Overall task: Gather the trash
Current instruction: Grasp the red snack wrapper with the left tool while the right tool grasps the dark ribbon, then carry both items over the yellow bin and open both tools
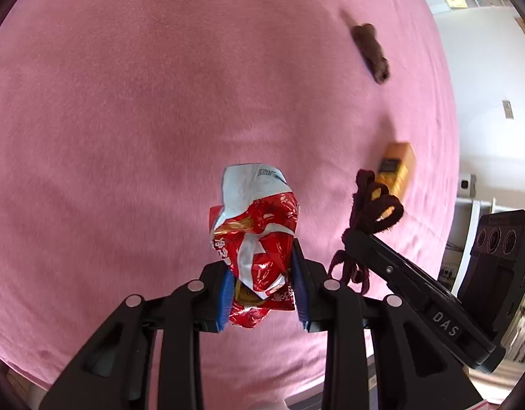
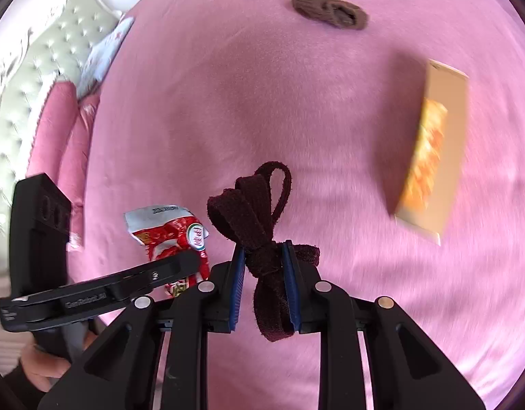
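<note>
My left gripper (image 1: 264,294) is shut on a crumpled red and white snack wrapper (image 1: 253,235), which sticks up between the blue pads above the pink bedspread (image 1: 125,119). My right gripper (image 2: 264,283) is shut on a dark maroon fabric strap (image 2: 259,218), looped and bunched between its pads. In the left wrist view the right gripper (image 1: 351,239) comes in from the right with the strap (image 1: 375,205). The right wrist view shows the left gripper (image 2: 190,259) at the lower left, with the wrapper (image 2: 170,232) in it.
An orange carton (image 2: 429,150) lies on the bedspread at the right, also seen as the orange carton (image 1: 397,167). A brown sock (image 2: 330,10) lies farther up the bed. A tufted white headboard (image 2: 40,68) and pink pillows (image 2: 57,126) stand at the left. A hand (image 2: 40,365) holds the left gripper.
</note>
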`<state>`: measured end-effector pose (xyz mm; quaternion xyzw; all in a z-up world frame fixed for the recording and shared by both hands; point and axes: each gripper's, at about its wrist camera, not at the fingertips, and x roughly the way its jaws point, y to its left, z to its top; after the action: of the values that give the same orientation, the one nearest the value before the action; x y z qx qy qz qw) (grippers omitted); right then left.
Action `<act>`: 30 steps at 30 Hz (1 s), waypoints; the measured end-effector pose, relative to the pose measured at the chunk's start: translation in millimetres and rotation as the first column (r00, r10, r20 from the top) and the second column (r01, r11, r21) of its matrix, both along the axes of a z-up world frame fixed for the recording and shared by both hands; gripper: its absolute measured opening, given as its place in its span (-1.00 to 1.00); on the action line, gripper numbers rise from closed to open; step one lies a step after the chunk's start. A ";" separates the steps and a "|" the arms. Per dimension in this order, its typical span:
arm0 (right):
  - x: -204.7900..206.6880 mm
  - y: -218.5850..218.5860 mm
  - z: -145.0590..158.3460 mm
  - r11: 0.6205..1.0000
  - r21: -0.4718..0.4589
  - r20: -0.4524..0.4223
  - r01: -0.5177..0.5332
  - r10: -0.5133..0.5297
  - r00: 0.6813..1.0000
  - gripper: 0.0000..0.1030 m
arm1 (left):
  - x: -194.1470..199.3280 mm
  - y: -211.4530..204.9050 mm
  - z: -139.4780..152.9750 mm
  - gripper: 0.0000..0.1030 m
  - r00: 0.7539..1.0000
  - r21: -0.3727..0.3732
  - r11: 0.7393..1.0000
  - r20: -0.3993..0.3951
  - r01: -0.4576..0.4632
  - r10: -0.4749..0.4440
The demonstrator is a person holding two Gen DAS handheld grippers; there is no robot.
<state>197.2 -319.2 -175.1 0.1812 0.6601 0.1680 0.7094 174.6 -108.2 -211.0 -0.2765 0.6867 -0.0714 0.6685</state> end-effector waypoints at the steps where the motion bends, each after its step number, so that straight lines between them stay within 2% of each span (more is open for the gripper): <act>1: -6.9 -2.6 5.7 1.000 0.009 -0.001 0.017 -0.017 1.000 -0.58 | -4.9 -0.9 4.4 -0.42 1.000 0.003 1.000 0.005 0.011 -0.011; 7: -64.3 -7.5 42.2 0.990 0.060 0.012 0.124 -0.125 0.992 -0.58 | -40.9 -4.4 43.5 -0.42 0.991 -0.002 0.993 0.054 0.121 -0.121; 14: -141.6 -7.5 65.0 0.947 0.110 0.034 0.303 -0.308 0.951 -0.58 | -86.8 -11.8 86.0 -0.42 0.949 0.011 0.956 0.114 0.295 -0.294; 19: -185.3 -13.6 74.5 0.908 0.121 0.052 0.402 -0.410 0.910 -0.58 | -119.1 -25.4 101.9 -0.42 0.896 0.009 0.907 0.149 0.422 -0.419; 26: -253.1 -44.3 79.3 0.839 0.109 0.047 0.532 -0.539 0.841 -0.58 | -153.6 -68.8 97.6 -0.42 0.828 0.005 0.835 0.131 0.550 -0.546; 30: -293.0 -76.2 79.8 0.781 0.100 0.043 0.616 -0.622 0.782 -0.58 | -174.7 -114.3 92.0 -0.42 0.767 0.000 0.772 0.114 0.636 -0.632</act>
<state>-95.9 -395.5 -95.3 0.4101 0.5301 -0.0412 0.7411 -0.1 -222.4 -119.0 -0.0373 0.7014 -0.3206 0.6355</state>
